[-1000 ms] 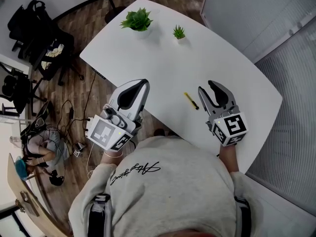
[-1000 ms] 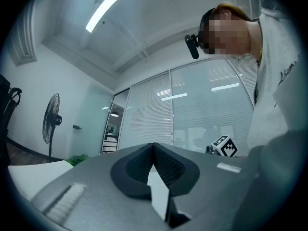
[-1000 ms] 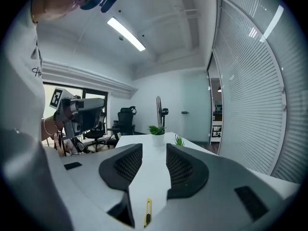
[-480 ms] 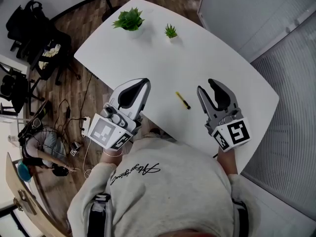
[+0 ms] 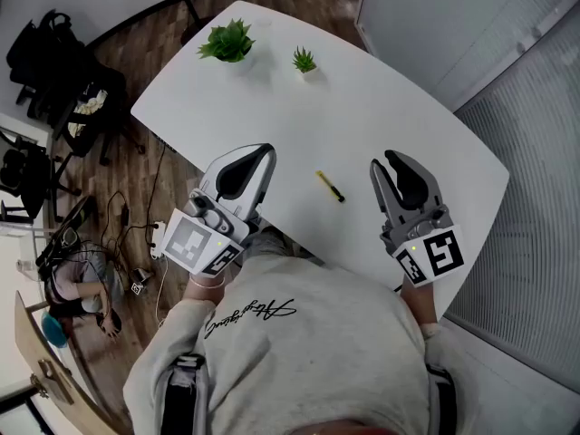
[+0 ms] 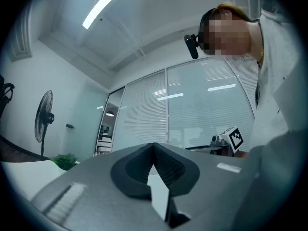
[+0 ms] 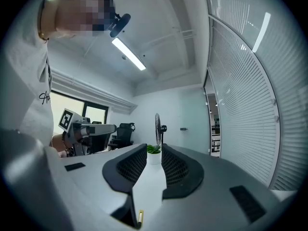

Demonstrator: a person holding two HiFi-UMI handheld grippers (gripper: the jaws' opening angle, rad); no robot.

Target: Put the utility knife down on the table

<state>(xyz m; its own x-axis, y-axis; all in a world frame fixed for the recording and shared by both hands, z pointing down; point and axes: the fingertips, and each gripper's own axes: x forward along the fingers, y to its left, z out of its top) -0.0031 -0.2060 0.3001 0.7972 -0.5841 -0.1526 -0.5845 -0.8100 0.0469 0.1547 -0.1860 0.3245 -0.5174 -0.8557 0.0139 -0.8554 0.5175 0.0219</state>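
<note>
White table [image 5: 399, 107] — utility knife [image 5: 330, 186], large plant [image 5: 227, 41], small plant [image 5: 304, 60].

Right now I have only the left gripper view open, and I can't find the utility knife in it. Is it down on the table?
Observer: Yes. The head view shows the utility knife lying flat on the white table, with neither gripper touching it.
Reviewer: What are the other hand's tongs doing?
Observer: The right gripper has its tongs apart. They have just been closing, and there is nothing between them.
Reviewer: Is anything else on the table?
Observer: Two potted plants stand at the far end, a larger plant and a smaller plant. Your view misses the smaller one.
</note>
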